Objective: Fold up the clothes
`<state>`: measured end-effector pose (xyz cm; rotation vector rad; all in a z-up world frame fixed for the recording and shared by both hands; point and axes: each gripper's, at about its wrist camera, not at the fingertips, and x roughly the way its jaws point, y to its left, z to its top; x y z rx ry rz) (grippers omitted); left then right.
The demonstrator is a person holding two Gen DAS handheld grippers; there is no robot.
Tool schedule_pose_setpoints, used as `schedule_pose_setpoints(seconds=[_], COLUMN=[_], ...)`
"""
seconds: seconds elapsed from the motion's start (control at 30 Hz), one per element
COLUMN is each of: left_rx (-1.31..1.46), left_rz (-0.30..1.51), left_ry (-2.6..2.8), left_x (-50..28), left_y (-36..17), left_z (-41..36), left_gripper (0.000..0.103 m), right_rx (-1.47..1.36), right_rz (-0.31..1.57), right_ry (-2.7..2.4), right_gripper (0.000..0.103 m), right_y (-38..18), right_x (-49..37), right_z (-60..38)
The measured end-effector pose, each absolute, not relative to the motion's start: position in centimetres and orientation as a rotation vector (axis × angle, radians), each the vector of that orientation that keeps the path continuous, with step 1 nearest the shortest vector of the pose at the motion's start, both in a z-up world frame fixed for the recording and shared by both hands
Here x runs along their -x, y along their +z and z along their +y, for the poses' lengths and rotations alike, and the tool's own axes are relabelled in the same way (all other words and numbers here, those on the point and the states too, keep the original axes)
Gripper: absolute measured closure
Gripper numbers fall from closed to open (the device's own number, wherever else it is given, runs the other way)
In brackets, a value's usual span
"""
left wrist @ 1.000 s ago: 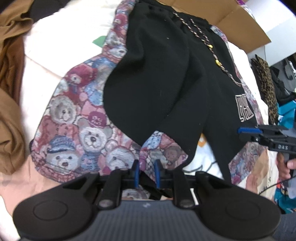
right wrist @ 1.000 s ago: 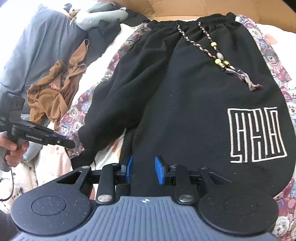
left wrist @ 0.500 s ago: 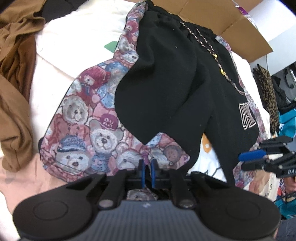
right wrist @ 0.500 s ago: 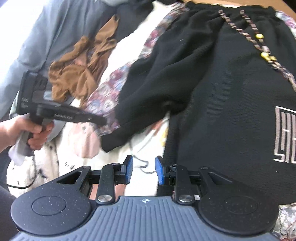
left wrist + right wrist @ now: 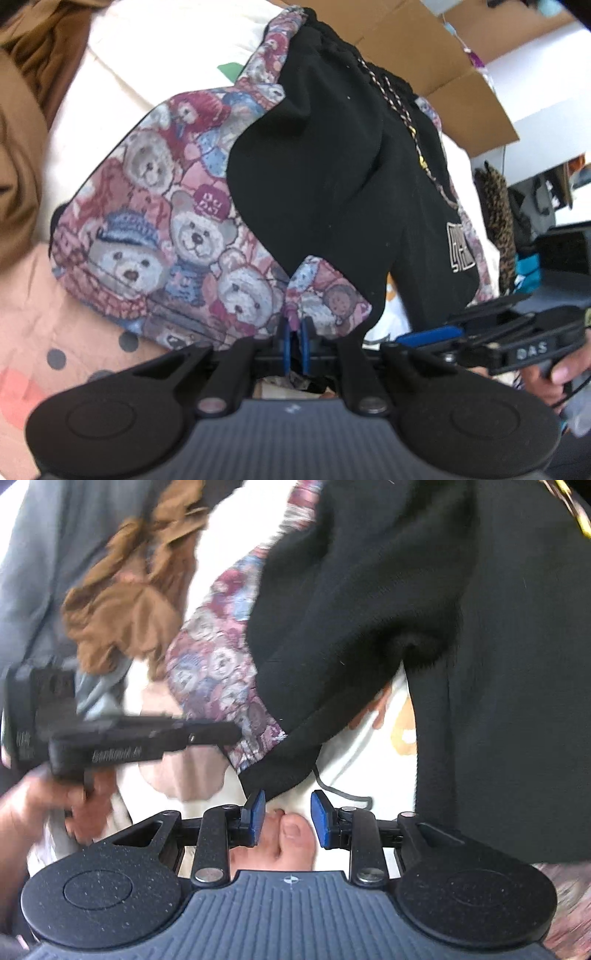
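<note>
Black knit shorts (image 5: 332,177) with teddy-bear tapestry side panels, one pair, laid waistband-away on a cream printed bedsheet (image 5: 354,760); we list them as the garment in work. Leg hems lie toward us, both legs spread, no fold yet visible.

Change noted: the left tool (image 5: 294,334), a second ago parted around the near hem, now has its blue pads closed to a sliver on the bear-print edge (a pinch of cloth shows between them). The right tool (image 5: 287,810) has drawn off the black leg it hovered over and now stands open and empty above bare sheet, near the other leg's hem. We judge one hem secured, the second not, so a two-corner lift is half prepared.

Views compared: left wrist shows drawstring (image 5: 402,114), white logo and cardboard box (image 5: 436,70); right wrist alone shows a brown garment (image 5: 129,602), grey cloth and a bare foot (image 5: 284,845) under the pads.
</note>
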<state>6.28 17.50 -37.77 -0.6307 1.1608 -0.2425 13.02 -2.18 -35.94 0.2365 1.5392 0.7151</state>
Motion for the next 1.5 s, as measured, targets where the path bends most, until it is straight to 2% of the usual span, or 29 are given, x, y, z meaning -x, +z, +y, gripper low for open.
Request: schedule_pose_setpoints(seconds=[0.17, 0.23, 0.4, 0.7, 0.77, 0.83, 1.0, 1.2, 1.27, 1.33, 1.4, 1.5], left_rx=[0.659, 0.673, 0.664, 0.675, 0.656, 0.636, 0.588, 0.486, 0.427, 0.356, 0.298, 0.246], left_rz=[1.132, 1.127, 1.127, 1.125, 1.125, 1.125, 1.124, 1.092, 1.066, 1.036, 1.021, 1.011], left_ry=[-0.25, -0.257, -0.276, -0.264, -0.259, -0.253, -0.239, -0.156, -0.093, -0.016, 0.036, 0.041], left_x=[-5.7, -5.3, -5.1, -4.3, -4.2, -4.1, -3.9, -4.0, -4.2, -4.4, -4.7, -5.6], left_y=[-38.5, -38.6, -38.9, -38.8, -38.1, -37.5, -35.8, -33.6, -32.9, -32.4, -32.4, -32.8], left_z=[17.4, 17.5, 16.5, 16.3, 16.4, 16.5, 16.7, 18.0, 18.9, 20.1, 21.1, 21.9], left_gripper=[0.097, 0.097, 0.097, 0.097, 0.097, 0.095, 0.087, 0.087, 0.08, 0.062, 0.057, 0.054], right_rx=[-0.417, -0.459, -0.572, -0.724, -0.785, -0.807, -0.773, -0.688, -0.644, -0.598, -0.577, -0.56], right_rz=[1.553, 1.546, 1.615, 1.579, 1.579, 1.567, 1.534, 1.517, 1.508, 1.501, 1.498, 1.5], right_ry=[0.555, 0.518, 0.44, 0.352, 0.326, 0.312, 0.306, 0.255, 0.253, 0.254, 0.251, 0.239], right_gripper=[0.067, 0.059, 0.059, 0.061, 0.087, 0.098, 0.101, 0.101, 0.101, 0.101, 0.101, 0.101], right_y=[-37.5, -38.0, -39.7, -41.1, -41.1, -40.7, -39.0, -37.3, -36.8, -36.6, -36.6, -36.7], right_x=[-12.6, -12.6, -12.2, -10.7, -10.3, -10.0, -9.3, -8.9, -8.8, -8.8, -8.9, -8.8], right_z=[-2.9, -3.5, -4.1, -3.0, -3.6, -4.0, -4.8, -6.3, -6.6, -6.8, -7.2, -7.5])
